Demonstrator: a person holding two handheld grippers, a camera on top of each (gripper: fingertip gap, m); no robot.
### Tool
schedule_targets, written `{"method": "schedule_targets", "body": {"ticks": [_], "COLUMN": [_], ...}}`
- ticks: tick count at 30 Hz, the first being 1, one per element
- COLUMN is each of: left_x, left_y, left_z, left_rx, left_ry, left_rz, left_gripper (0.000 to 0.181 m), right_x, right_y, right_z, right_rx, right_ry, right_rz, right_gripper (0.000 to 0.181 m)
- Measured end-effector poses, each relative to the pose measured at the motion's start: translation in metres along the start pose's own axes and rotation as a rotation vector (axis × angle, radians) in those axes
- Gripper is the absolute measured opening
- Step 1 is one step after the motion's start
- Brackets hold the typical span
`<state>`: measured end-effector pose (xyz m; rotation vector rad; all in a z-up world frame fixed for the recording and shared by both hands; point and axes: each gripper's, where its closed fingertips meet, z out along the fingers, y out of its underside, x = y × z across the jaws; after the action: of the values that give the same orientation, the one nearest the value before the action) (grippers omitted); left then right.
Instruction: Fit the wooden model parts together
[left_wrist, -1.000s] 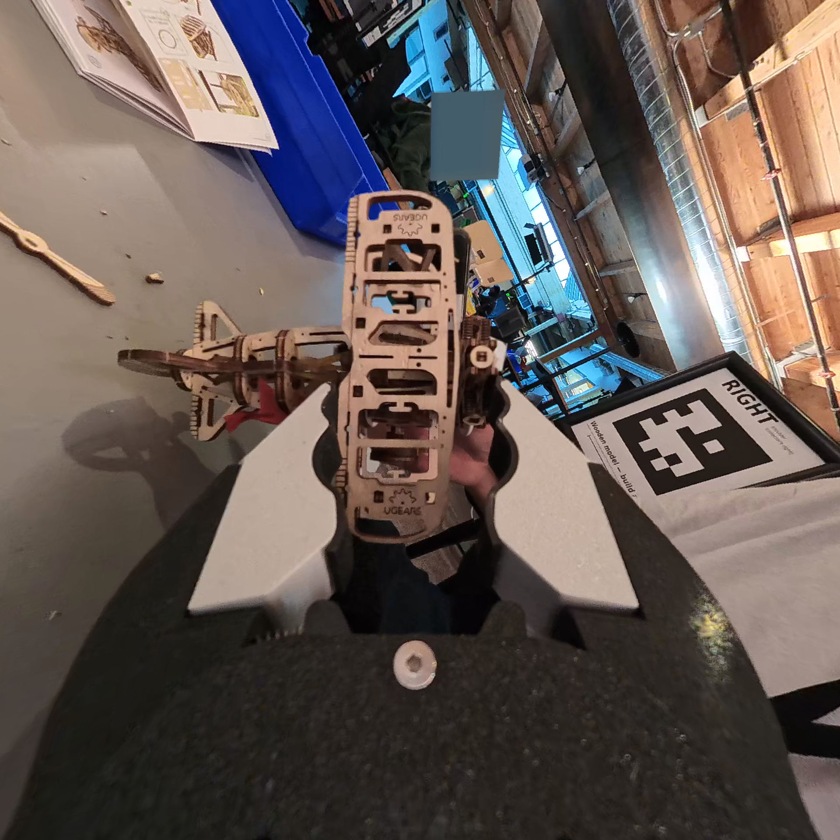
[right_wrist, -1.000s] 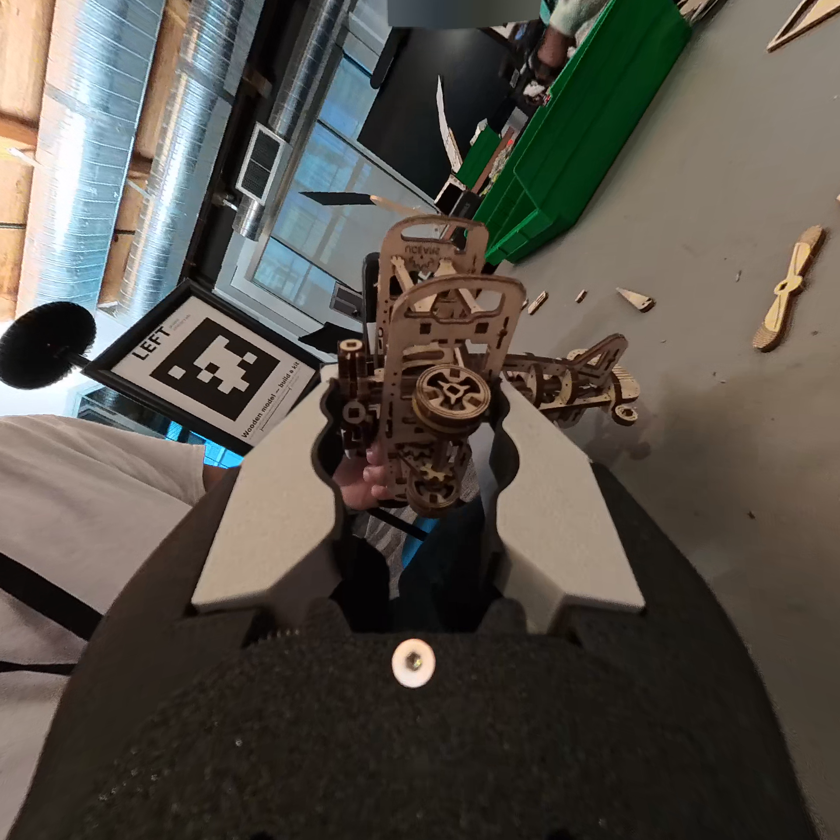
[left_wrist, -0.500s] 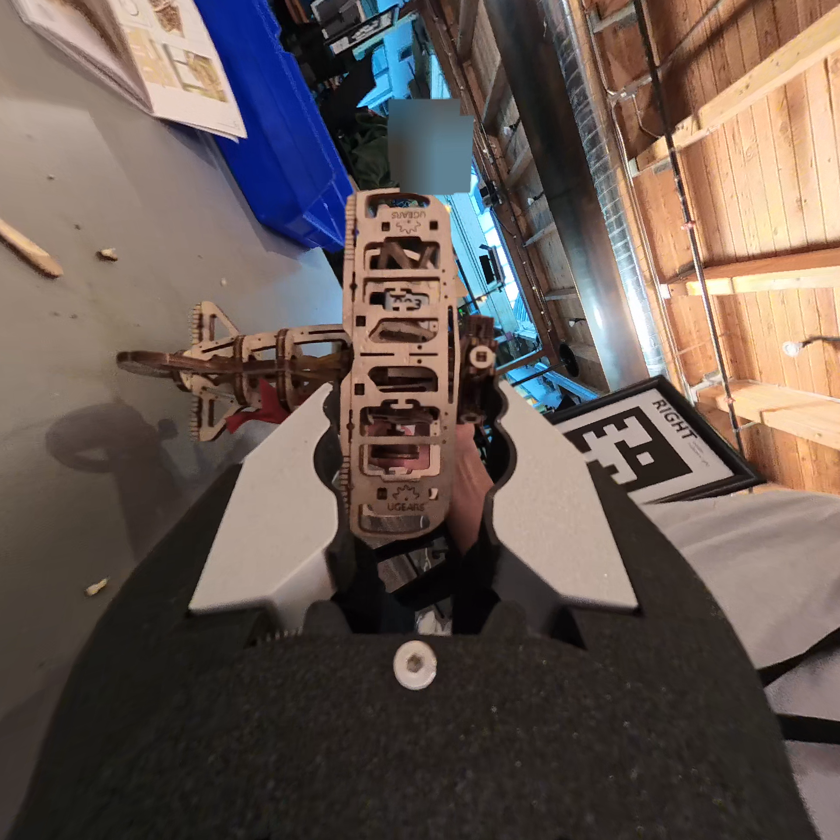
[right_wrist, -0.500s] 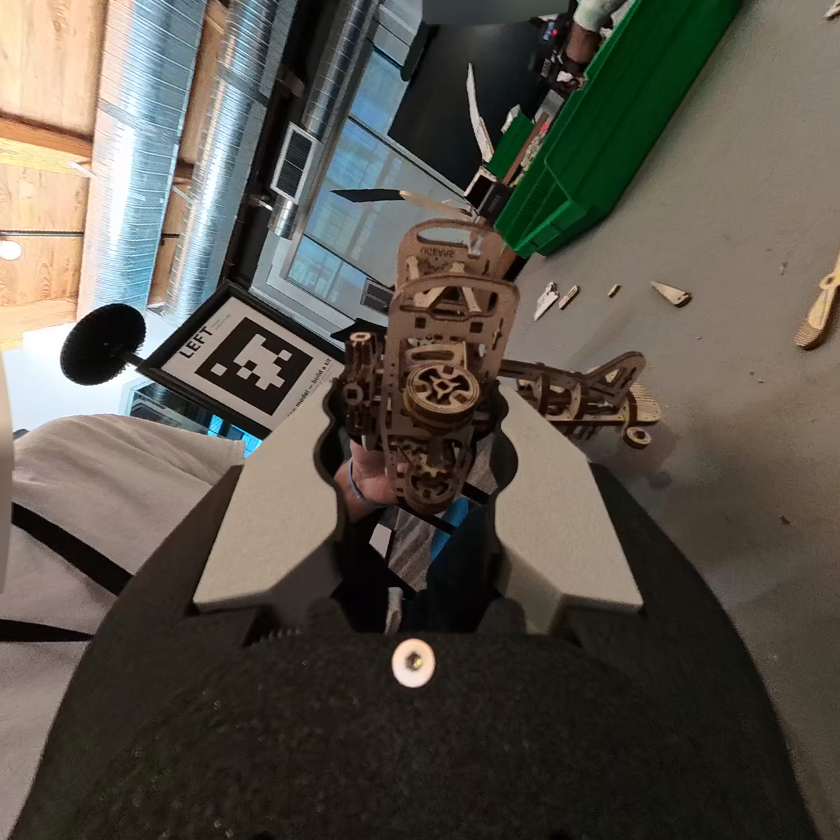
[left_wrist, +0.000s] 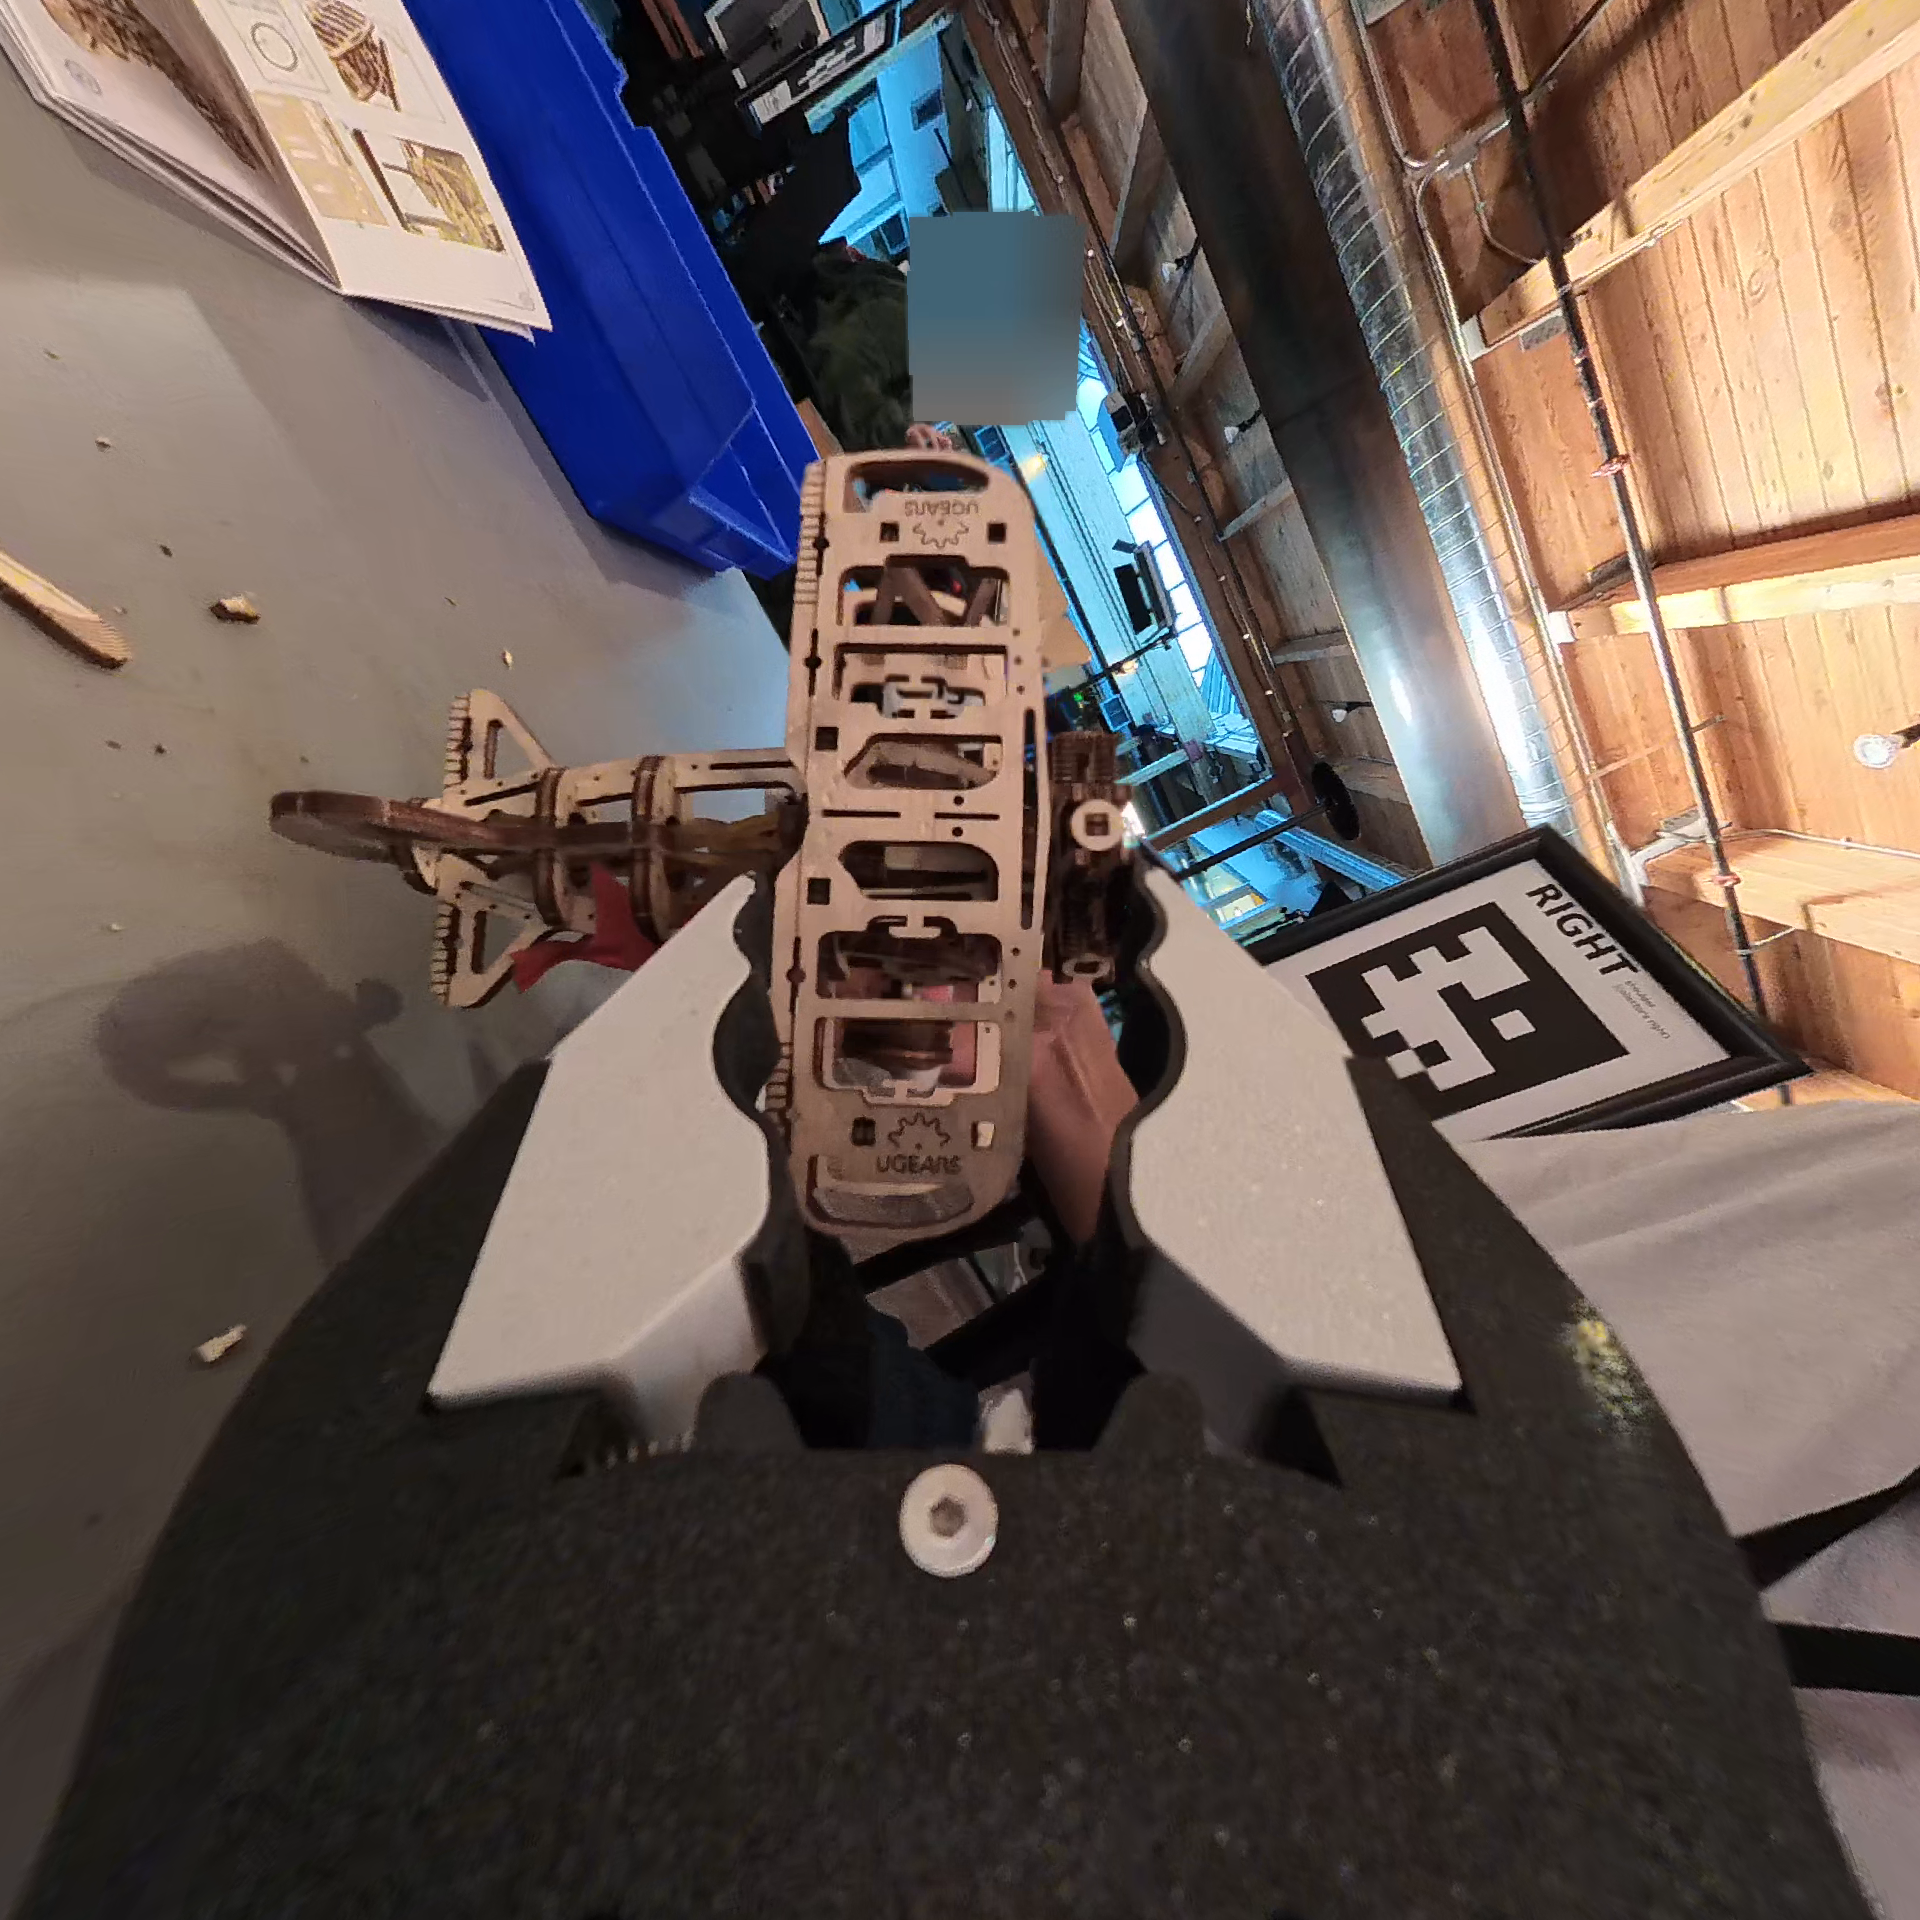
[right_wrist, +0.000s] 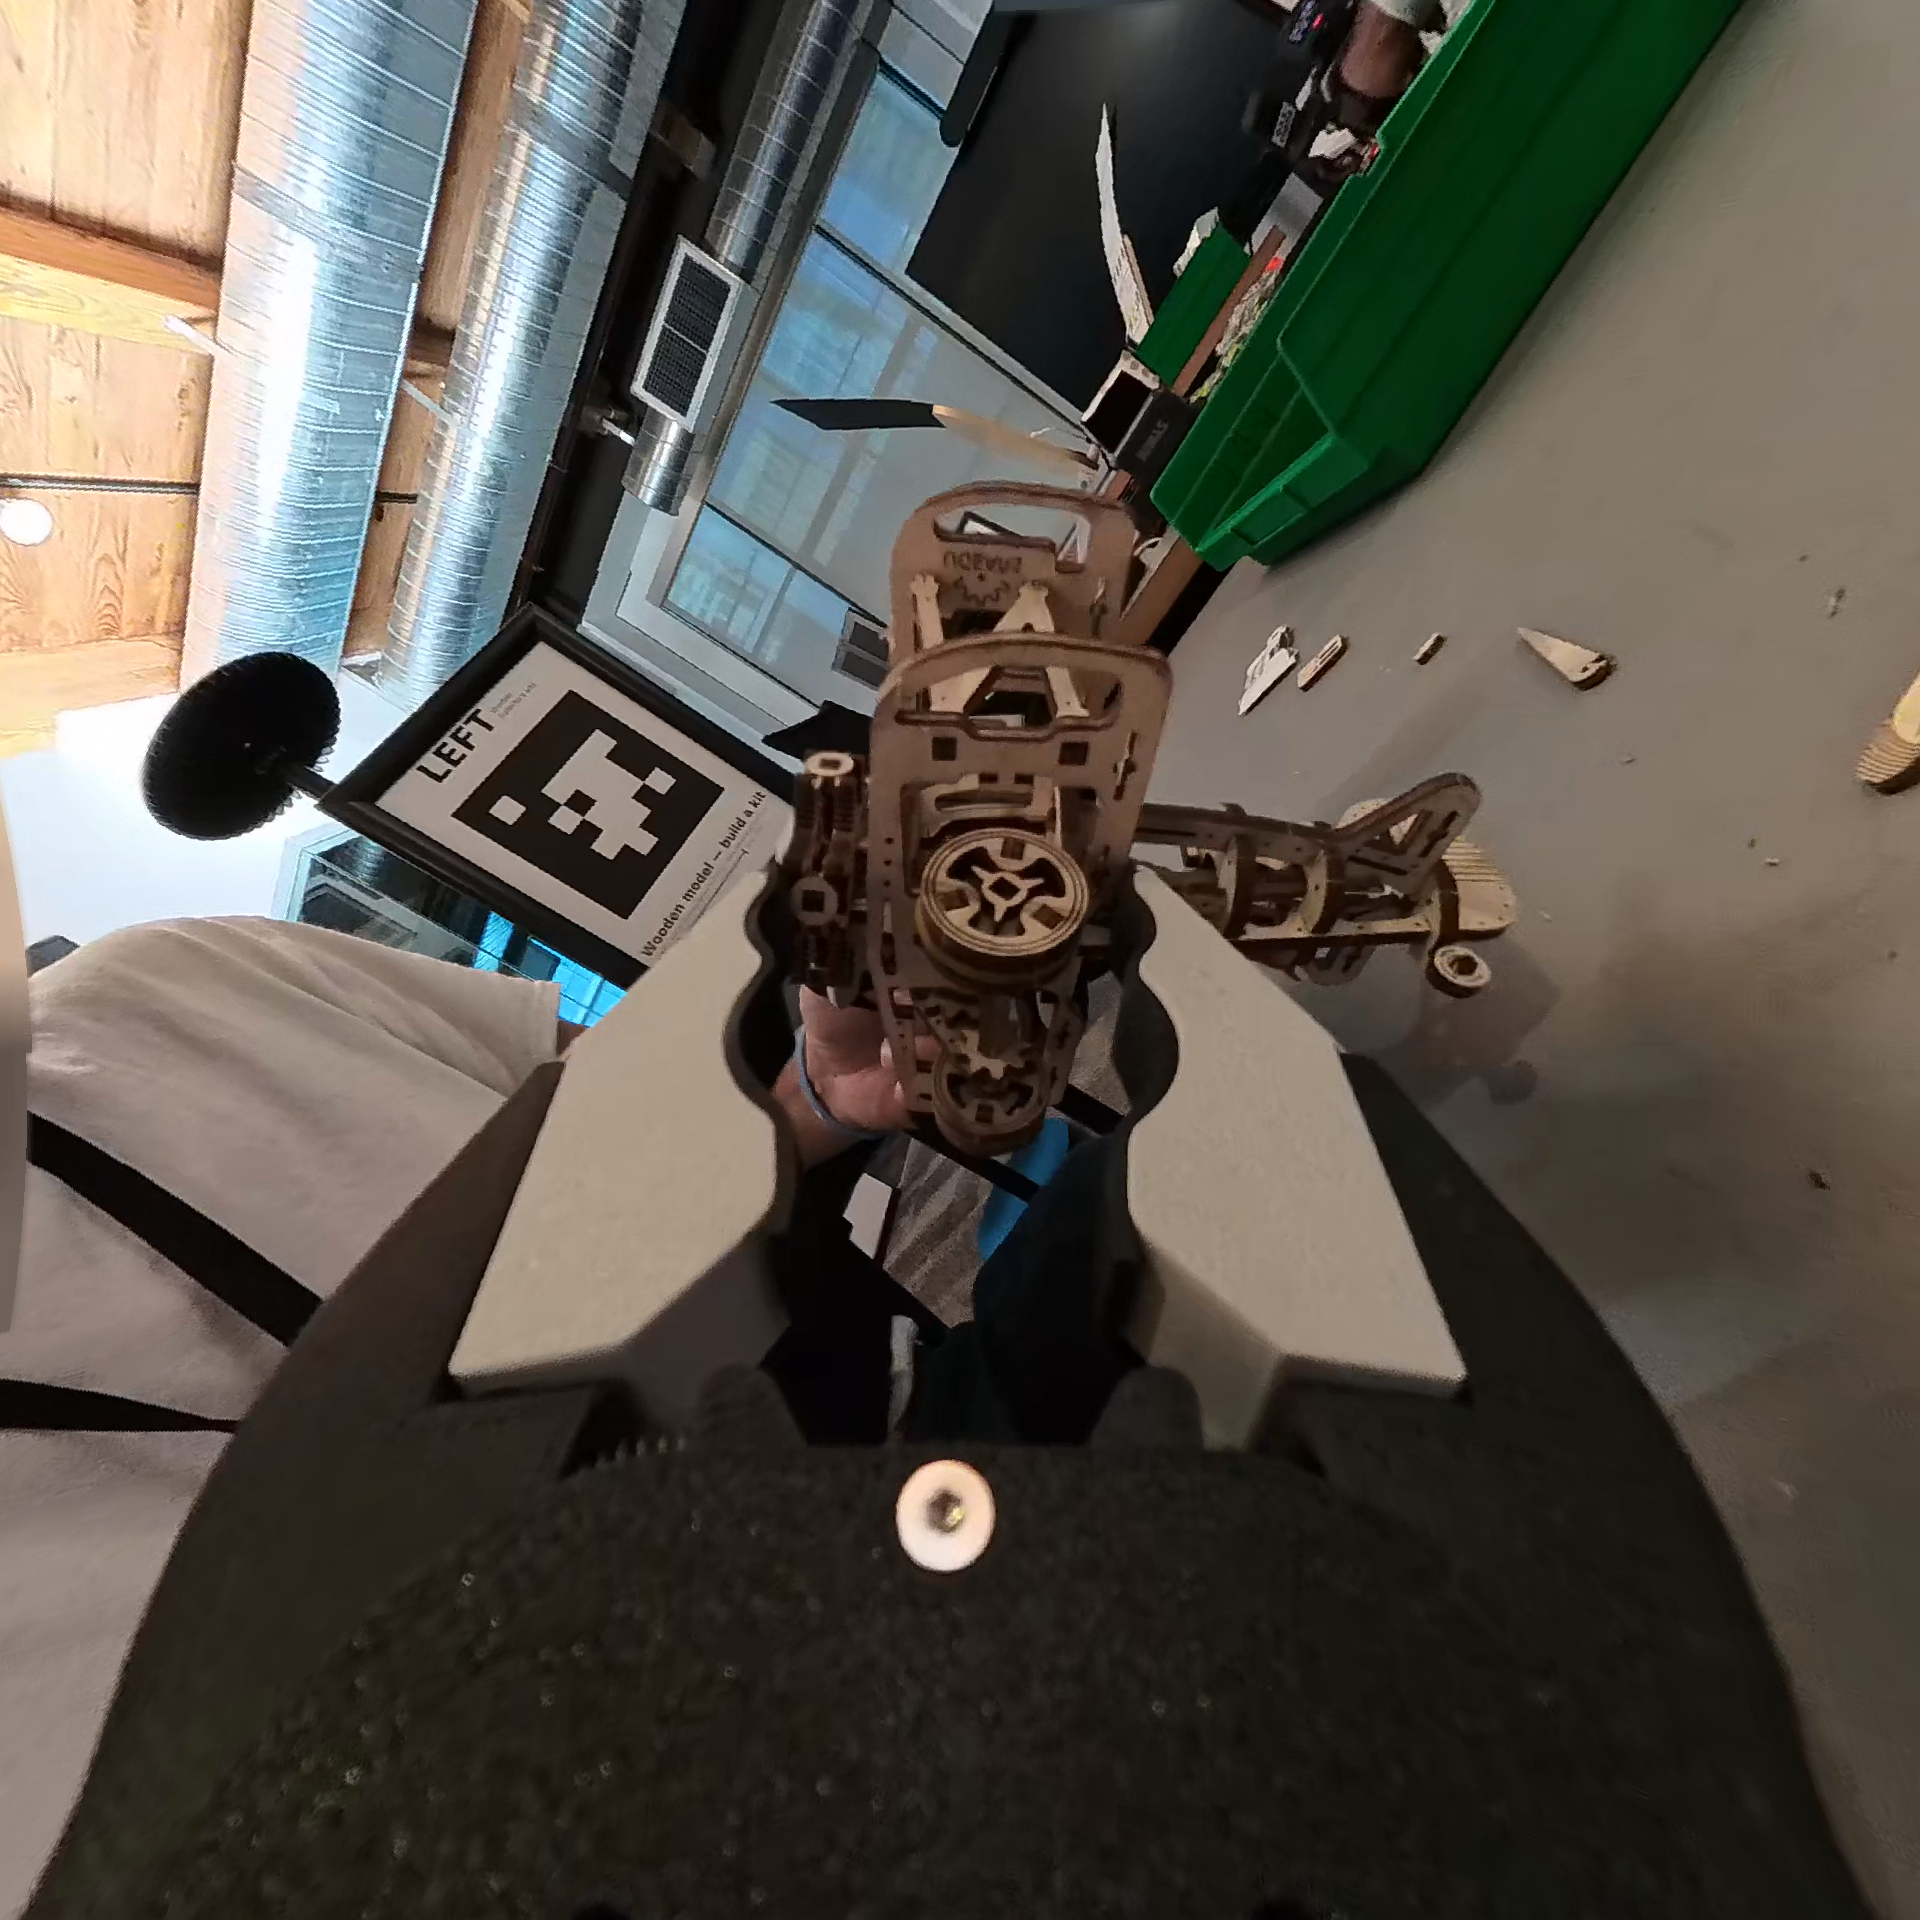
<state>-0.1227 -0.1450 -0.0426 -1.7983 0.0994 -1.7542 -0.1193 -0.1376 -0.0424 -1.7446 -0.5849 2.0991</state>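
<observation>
A wooden model plane is held in the air between my two grippers. In the left wrist view its slotted wing panel (left_wrist: 914, 831) stands on end, and the tail (left_wrist: 488, 842) points left over the grey table. My left gripper (left_wrist: 940, 904) is shut on the body behind the wing. In the right wrist view I see the plane's underside with a wheel (right_wrist: 1003, 894) and gears, tail (right_wrist: 1382, 894) pointing right. My right gripper (right_wrist: 951, 904) is shut on the same body. A hand (left_wrist: 1070, 1091) shows behind the model.
On the table lie a blue bin (left_wrist: 623, 312), an open instruction booklet (left_wrist: 312, 135), a green bin (right_wrist: 1455, 312), a loose wooden propeller (right_wrist: 1891, 748) and several wood scraps (right_wrist: 1558, 660). Framed marker signs (left_wrist: 1496, 997) (right_wrist: 582, 810) stand nearby. A white sleeve (right_wrist: 260, 1091) is close.
Both grippers stay clamped on the model, which has not shifted in either grip. The held model swung a little against the table, then back; the bins and booklet shifted in view.
</observation>
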Motion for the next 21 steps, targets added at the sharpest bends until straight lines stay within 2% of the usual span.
{"method": "schedule_targets", "body": {"ticks": [3,5,9,13,17,21], "left_x": [0.003,0.011,0.048,0.077,0.092,0.093], "left_y": [-0.001,-0.003,-0.003,0.007,0.013,0.019], "left_z": [-0.001,-0.003,-0.006,-0.013,-0.014,-0.013], "left_rx": [-0.004,0.007,-0.004,-0.038,-0.046,-0.08], "left_ry": [-0.024,-0.009,0.065,0.105,0.131,0.123], "left_rz": [0.029,0.075,0.323,0.594,0.757,0.873], "left_gripper": [0.063,0.062,0.062,0.058,0.059,0.063], "right_x": [-0.004,-0.013,-0.053,-0.085,-0.101,-0.101], "right_y": [0.001,-0.001,-0.006,0.005,0.01,0.016], "right_z": [0.001,0.004,0.011,0.015,0.015,0.01], "right_rx": [-0.011,-0.006,0.003,-0.041,-0.041,-0.086], "right_ry": [-0.017,-0.026,-0.056,-0.061,-0.08,-0.078], "right_rz": [0.0,-0.071,-0.405,-0.672,-0.8,-0.874], "right_gripper": [0.059,0.06,0.062,0.069,0.068,0.061]}}
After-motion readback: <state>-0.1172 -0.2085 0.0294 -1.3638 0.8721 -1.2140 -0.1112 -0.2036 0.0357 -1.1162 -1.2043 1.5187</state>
